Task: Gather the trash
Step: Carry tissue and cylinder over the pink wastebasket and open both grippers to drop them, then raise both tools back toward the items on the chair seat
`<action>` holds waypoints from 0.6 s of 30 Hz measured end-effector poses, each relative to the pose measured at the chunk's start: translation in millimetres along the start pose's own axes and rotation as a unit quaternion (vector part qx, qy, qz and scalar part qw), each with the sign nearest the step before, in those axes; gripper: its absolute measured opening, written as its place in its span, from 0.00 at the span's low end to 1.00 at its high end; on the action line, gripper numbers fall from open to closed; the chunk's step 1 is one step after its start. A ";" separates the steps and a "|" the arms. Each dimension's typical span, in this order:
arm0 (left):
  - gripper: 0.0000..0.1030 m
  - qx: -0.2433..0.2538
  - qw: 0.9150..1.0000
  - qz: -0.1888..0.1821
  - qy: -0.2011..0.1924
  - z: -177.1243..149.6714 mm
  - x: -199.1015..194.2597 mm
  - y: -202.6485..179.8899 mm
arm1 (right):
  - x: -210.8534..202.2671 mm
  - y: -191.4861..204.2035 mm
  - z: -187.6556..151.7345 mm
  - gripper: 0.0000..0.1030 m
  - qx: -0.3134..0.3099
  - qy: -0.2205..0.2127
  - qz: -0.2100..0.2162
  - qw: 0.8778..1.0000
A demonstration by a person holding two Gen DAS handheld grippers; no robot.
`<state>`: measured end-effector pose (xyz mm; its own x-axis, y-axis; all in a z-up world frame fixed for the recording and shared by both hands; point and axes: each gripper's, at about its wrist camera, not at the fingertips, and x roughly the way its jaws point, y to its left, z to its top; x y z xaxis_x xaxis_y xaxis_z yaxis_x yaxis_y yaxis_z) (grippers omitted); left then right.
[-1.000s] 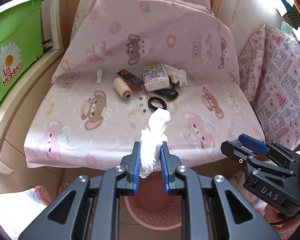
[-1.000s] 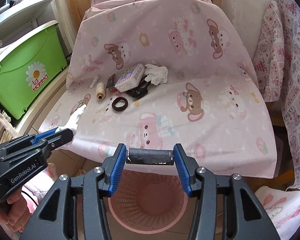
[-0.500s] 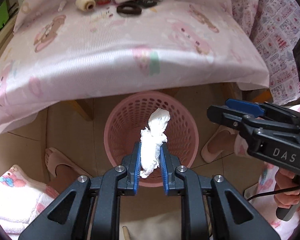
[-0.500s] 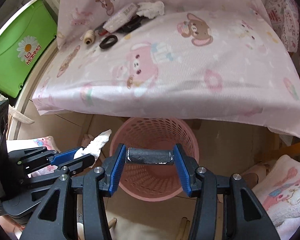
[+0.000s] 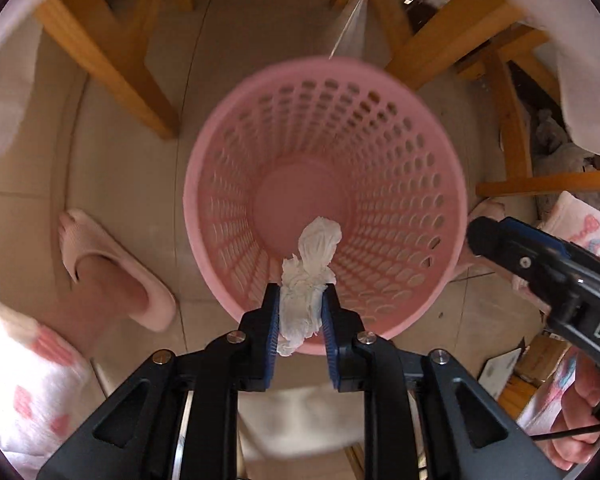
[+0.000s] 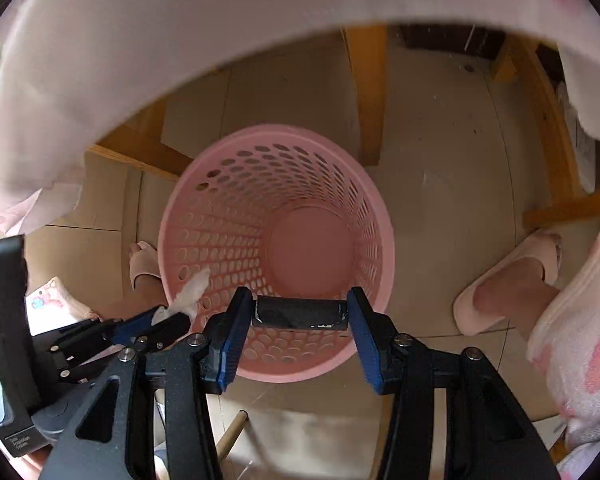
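My left gripper (image 5: 300, 300) is shut on a crumpled white tissue (image 5: 314, 264) and holds it over the near rim of the pink perforated basket (image 5: 432, 184). My right gripper (image 6: 300, 312) is shut on a dark grey cylinder (image 6: 300, 313), held crosswise over the near side of the same basket (image 6: 220, 220). The basket looks empty inside. The left gripper with its tissue (image 6: 190, 292) shows at the left of the right wrist view. The right gripper's body (image 5: 540, 264) shows at the right of the left wrist view.
The basket stands on a tiled floor between wooden chair legs (image 5: 112, 60). A pink cloth edge (image 6: 180, 32) hangs above. The person's feet in pink slippers (image 5: 112, 268) (image 6: 508, 280) flank the basket.
Both grippers have tilted down and moved from beside the cushion to right above the basket's mouth. The cushion and its items have left view. Both grips are unchanged.
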<state>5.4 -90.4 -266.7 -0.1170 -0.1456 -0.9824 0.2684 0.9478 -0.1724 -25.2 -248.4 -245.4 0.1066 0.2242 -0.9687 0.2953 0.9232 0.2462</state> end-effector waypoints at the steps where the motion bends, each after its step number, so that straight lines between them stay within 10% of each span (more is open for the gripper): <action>1: 0.18 -0.004 1.000 0.001 0.004 -0.5 3.0 1.1 | 2.7 -0.8 -1.1 0.50 0.000 0.002 0.000 1.000; 6: 0.24 -0.015 1.000 -0.002 0.013 -0.3 11.7 6.9 | 8.8 -5.5 -1.1 0.53 0.007 0.017 0.011 1.000; 9: 0.46 -0.016 1.000 -0.004 0.012 -0.9 8.0 5.4 | 5.4 -9.8 -1.1 0.60 0.015 0.013 0.015 1.000; 18: 0.46 0.003 0.998 0.054 -0.036 1.4 -20.0 3.2 | -38.9 -7.8 1.7 0.60 0.008 -0.065 0.007 0.998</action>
<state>9.9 -84.9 -247.7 -0.0182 -0.0622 -0.9979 0.2821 0.9572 -0.0648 -30.0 -264.8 -209.6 0.2336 0.1931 -0.9530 0.3079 0.9150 0.2608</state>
